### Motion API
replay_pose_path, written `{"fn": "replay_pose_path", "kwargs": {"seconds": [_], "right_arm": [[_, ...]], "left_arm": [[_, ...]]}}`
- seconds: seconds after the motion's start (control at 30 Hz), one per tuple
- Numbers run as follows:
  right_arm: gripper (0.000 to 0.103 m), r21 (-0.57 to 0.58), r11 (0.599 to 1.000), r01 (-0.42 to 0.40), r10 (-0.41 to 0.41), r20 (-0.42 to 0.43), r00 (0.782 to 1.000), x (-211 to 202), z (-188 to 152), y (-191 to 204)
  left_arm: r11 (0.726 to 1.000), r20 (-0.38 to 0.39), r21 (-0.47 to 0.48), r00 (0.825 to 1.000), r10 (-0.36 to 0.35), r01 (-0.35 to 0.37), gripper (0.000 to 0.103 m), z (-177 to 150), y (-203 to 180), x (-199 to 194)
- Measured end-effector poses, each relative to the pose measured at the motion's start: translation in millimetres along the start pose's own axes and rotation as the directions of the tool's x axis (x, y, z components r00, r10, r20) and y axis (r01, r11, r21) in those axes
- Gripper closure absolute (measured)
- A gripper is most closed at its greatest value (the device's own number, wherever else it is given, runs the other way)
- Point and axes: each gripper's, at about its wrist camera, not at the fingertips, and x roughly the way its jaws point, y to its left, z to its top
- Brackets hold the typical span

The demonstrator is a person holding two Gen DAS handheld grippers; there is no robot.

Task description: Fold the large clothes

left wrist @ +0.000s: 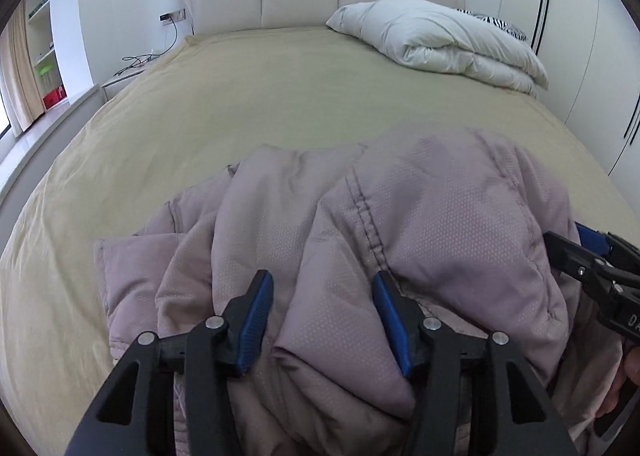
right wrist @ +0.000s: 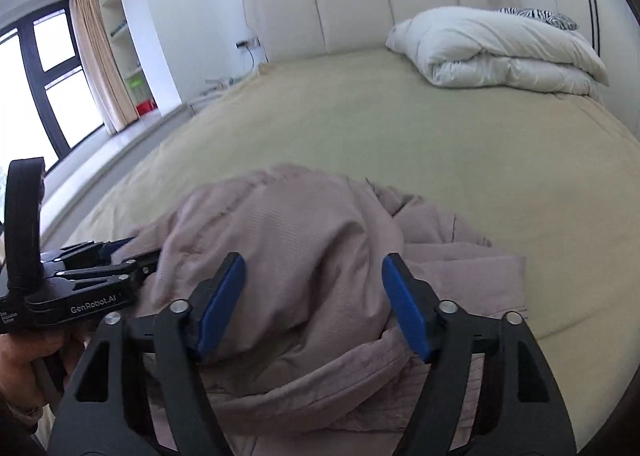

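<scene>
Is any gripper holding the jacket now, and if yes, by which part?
Nothing is held. The left gripper and the right gripper both stand open over the jacket, pads apart from the fabric.

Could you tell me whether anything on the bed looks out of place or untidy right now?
The mauve padded jacket lies bunched in a rumpled heap at the near edge of the bed, not flat or folded. Both the left gripper and right gripper stand open over it. Nothing looks damaged.
</scene>
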Motion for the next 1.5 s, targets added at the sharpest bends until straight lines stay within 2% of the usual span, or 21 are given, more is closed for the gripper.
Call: {"fn": "replay_pose_path", "kwargs": {"seconds": [0.1, 0.13, 0.17, 0.23, 0.33, 0.4, 0.43, 0.5, 0.53, 0.6, 0.7, 0.8, 0.9, 0.97, 1.1, 1.17, 1.2, 1.3, 1.37, 1.43, 1.5], "right_arm": [[0.039, -0.047, 0.998, 0.050, -0.055, -0.107, 0.993, 55, -18, -8], [0.039, -0.093, 0.994, 0.061, -0.071, -0.110, 0.991, 65, -31, -6], [0.039, -0.150, 0.985, 0.082, -0.094, -0.074, 0.993, 69, -45, -1], [0.039, -0.168, 0.980, 0.106, -0.115, -0.042, 0.992, 75, -56, 1], [0.039, -0.177, 0.978, 0.108, -0.121, -0.066, 0.990, 80, -56, -1], [0.039, -0.164, 0.981, 0.105, -0.120, -0.090, 0.989, 71, -46, -2], [0.039, -0.132, 0.986, 0.101, -0.111, -0.071, 0.991, 56, -40, -3], [0.039, -0.085, 0.991, 0.103, -0.098, 0.064, 0.993, 14, -25, -7], [0.039, -0.078, 0.991, 0.108, -0.098, 0.119, 0.988, 1, -17, -7], [0.040, -0.074, 0.995, 0.067, -0.055, 0.160, 0.986, -9, 2, -2], [0.044, -0.143, 0.989, 0.019, -0.002, 0.118, 0.993, 12, 23, 16], [0.048, -0.176, 0.984, 0.024, -0.024, 0.003, 1.000, 60, 31, 23], [0.048, -0.174, 0.984, 0.050, -0.068, -0.102, 0.992, 111, 15, 15], [0.048, -0.192, 0.979, 0.071, -0.087, -0.073, 0.994, 120, 1, 15], [0.048, -0.238, 0.967, 0.097, -0.122, -0.096, 0.988, 125, -1, 21], [0.048, -0.231, 0.968, 0.100, -0.133, -0.133, 0.982, 115, 9, 22], [0.048, -0.196, 0.976, 0.091, -0.116, -0.121, 0.986, 103, 16, 23], [0.048, -0.141, 0.990, -0.007, 0.011, 0.032, 0.999, 32, 7, 32], [0.048, -0.169, 0.985, -0.036, 0.050, 0.080, 0.995, 2, -11, 45], [0.047, -0.214, 0.976, -0.045, 0.050, 0.020, 0.999, 6, -30, 55], [0.046, -0.278, 0.960, -0.003, -0.032, -0.123, 0.992, 40, -64, 62]], "left_arm": [[0.999, 0.014, 0.035, 1.000, 0.023, -0.023, 0.046, -9, -4, 14], [0.999, 0.020, 0.039, 1.000, 0.024, -0.025, 0.046, -13, -5, 18], [0.999, 0.021, 0.043, 0.999, 0.024, -0.025, 0.046, -15, -5, 23], [0.999, 0.013, 0.040, 1.000, 0.014, -0.015, 0.046, -15, -3, 26], [1.000, 0.011, 0.012, 1.000, -0.019, 0.019, 0.050, -11, 3, 9], [0.999, 0.051, -0.032, 0.998, -0.022, 0.024, 0.053, -7, 14, -15], [0.998, 0.092, -0.055, 0.996, -0.018, 0.023, 0.053, -8, 19, -28], [0.997, 0.146, -0.074, 0.989, 0.007, 0.004, 0.053, -6, 26, -44], [0.997, 0.147, -0.075, 0.989, 0.007, 0.005, 0.053, -3, 28, -44], [0.997, 0.123, -0.077, 0.992, 0.009, 0.001, 0.053, 5, 32, -33], [0.997, 0.038, -0.078, 0.999, 0.016, -0.013, 0.052, 8, 37, -1], [0.997, 0.026, -0.080, 1.000, -0.005, 0.007, 0.049, -3, 41, 15], [0.999, 0.035, -0.048, 0.999, 0.018, -0.016, 0.048, -7, 33, 20], [0.999, 0.029, -0.050, 0.999, 0.016, -0.014, 0.046, -8, 32, 25], [0.992, 0.023, -0.123, 1.000, -0.018, 0.021, 0.050, -8, 41, 6], [0.986, 0.064, -0.163, 0.998, -0.023, 0.033, 0.051, -15, 43, -25], [0.982, 0.106, -0.181, 0.994, -0.032, 0.051, 0.051, -21, 43, -43], [0.988, 0.179, -0.143, 0.983, -0.039, 0.065, 0.051, -42, 26, -77], [0.993, 0.126, -0.101, 0.991, -0.044, 0.057, 0.051, -51, 11, -64], [0.998, 0.030, -0.069, 0.999, -0.010, 0.012, 0.048, -57, 4, -36], [0.998, 0.018, -0.068, 1.000, -0.006, 0.007, 0.048, -60, 5, -28]]}}
